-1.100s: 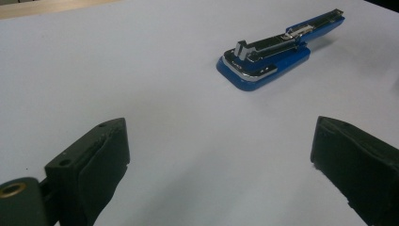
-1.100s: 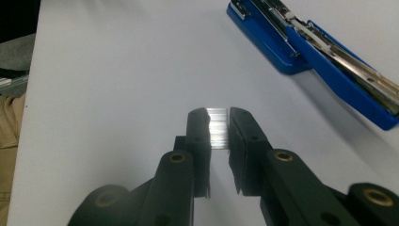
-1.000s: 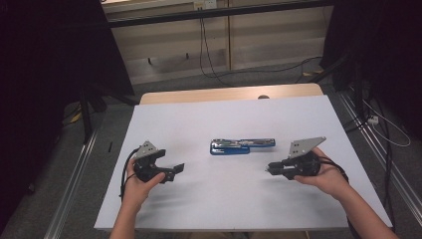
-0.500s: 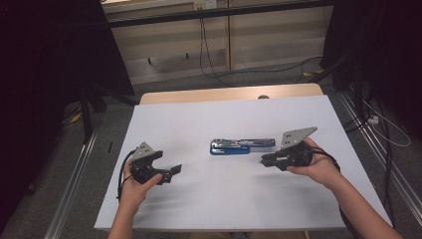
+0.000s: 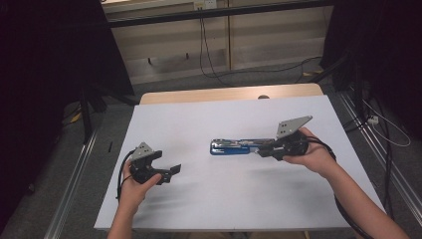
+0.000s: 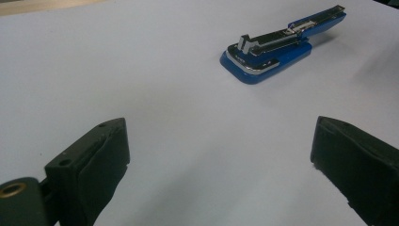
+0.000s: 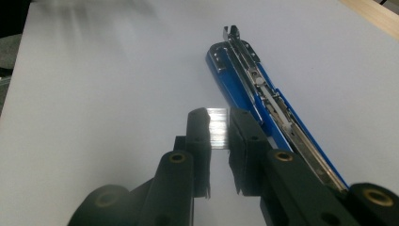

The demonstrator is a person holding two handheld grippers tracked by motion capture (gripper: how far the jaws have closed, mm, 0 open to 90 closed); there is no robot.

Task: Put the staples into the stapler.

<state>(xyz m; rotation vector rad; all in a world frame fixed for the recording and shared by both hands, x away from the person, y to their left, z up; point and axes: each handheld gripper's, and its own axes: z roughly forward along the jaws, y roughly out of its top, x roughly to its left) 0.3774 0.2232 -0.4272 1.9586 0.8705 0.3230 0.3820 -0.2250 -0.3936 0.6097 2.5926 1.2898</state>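
A blue stapler (image 5: 234,146) lies flat on the white table (image 5: 224,204), its metal staple channel (image 7: 263,92) laid open upward. My right gripper (image 5: 262,151) hovers at the stapler's right end and points left along it. Its jaws are shut on a shiny strip of staples (image 7: 217,128), held just left of the blue body (image 7: 235,89) in the right gripper view, where the right gripper (image 7: 219,123) is seen. My left gripper (image 5: 173,170) rests low at the table's front left, open and holding nothing. In the left gripper view the stapler (image 6: 273,49) lies ahead of the open left gripper (image 6: 221,150).
The table's wooden back edge (image 5: 229,93) shows behind the white sheet. Metal rails (image 5: 74,184) run along the floor on both sides. Cables (image 5: 219,69) trail across the floor at the back, where dark curtains hang.
My right gripper has moved left and lifted slightly, reaching the stapler's right end with the staple strip. The left gripper has hardly moved.
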